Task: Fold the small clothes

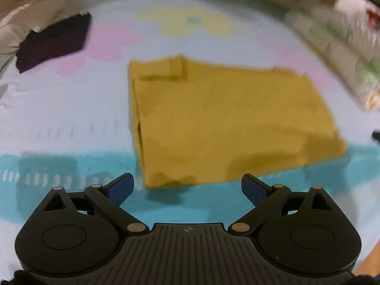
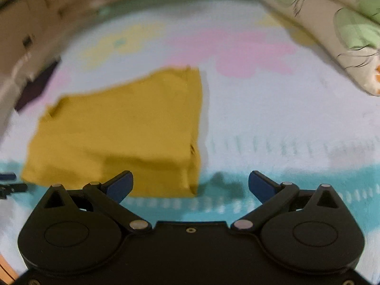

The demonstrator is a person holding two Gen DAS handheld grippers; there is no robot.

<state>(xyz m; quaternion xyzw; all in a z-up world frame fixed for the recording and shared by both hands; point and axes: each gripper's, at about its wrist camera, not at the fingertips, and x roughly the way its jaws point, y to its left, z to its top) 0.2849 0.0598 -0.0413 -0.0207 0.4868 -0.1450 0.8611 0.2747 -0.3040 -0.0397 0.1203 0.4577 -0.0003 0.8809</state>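
Left wrist view: the left gripper (image 1: 187, 187) hovers over a bed sheet printed in pale blue, pink and teal (image 1: 71, 123), its blue-padded fingers (image 1: 120, 187) spread wide and holding nothing. Just ahead lies the mustard-yellow cloth garment (image 1: 220, 123), folded into a rough rectangle, flat on the sheet. It looks soft, light and limp; a near corner or the layered left edge seems the best place to pinch. A dark maroon folded garment (image 1: 52, 42) sits well apart at far left.

Right wrist view: the right gripper (image 2: 190, 185) is likewise wide open and empty, the yellow garment ahead to its left. A rolled floral quilt in cream and green (image 2: 332, 28) lies far right, clear of the work. Nothing blocks either approach.
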